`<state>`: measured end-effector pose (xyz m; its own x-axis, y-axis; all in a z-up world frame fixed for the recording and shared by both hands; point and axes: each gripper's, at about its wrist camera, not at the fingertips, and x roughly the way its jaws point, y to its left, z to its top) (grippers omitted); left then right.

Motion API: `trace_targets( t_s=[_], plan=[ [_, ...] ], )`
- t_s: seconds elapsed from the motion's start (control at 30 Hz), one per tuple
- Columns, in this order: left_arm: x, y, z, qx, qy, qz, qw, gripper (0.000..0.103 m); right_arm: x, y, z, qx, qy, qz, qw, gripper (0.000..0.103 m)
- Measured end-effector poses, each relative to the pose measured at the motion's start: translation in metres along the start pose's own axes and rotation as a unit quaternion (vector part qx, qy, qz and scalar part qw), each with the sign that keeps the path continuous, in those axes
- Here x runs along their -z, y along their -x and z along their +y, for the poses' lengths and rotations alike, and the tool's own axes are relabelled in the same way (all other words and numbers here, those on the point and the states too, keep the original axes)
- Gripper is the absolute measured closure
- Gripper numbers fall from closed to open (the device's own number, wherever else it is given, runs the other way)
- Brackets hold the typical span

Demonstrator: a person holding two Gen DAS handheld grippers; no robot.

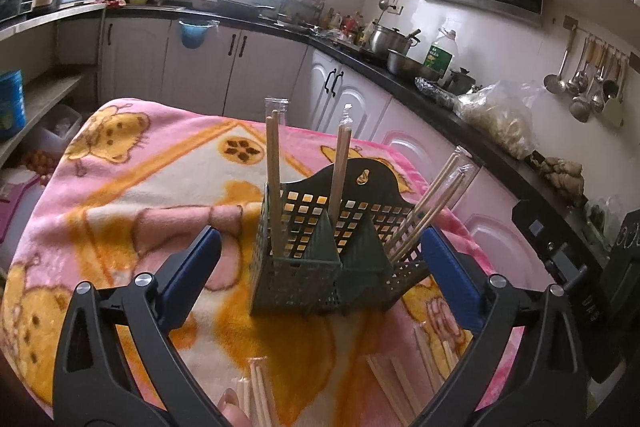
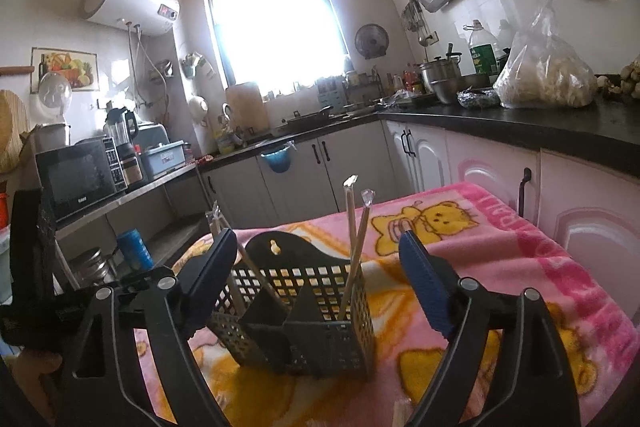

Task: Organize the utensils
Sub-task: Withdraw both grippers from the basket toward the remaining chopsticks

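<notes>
Both tools are hovering wide and empty, the left tool (image 1: pixel 320 267) and the right tool (image 2: pixel 316 275) each framing the dark basket (image 1: pixel 332 267) that is sitting on the pink blanket (image 1: pixel 120 187). Wrapped chopsticks (image 1: pixel 276 183) are standing in its compartments, and more chopsticks (image 1: pixel 396 383) are lying loose on the blanket in front.

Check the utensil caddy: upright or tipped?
Upright. The utensil caddy sits base-down on the pink blanket, with wrapped chopsticks standing in its compartments.
</notes>
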<state>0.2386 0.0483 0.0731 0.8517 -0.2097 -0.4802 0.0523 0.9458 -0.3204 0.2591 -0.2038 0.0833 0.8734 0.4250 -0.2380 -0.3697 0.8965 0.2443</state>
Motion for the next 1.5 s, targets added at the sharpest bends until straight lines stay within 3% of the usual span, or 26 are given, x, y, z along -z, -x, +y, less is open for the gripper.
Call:
trace_targets(
  t_s=[0.33,0.83,1.5],
  plan=[
    [0.009,0.027,-0.003,-0.007,-0.017,-0.019,0.9996,0.012,0.007,0.023,0.010,0.000,0.020,0.007,1.000,0.022],
    [0.026,0.049,0.005,-0.005,-0.004,-0.016,0.9999,0.012,0.021,0.054,0.017,-0.003,0.027,0.025,0.999,0.022],
    [0.061,0.059,0.023,-0.022,-0.002,0.014,0.9996,0.012,0.061,0.063,0.029,-0.004,0.060,0.107,0.992,0.023]
  ],
)
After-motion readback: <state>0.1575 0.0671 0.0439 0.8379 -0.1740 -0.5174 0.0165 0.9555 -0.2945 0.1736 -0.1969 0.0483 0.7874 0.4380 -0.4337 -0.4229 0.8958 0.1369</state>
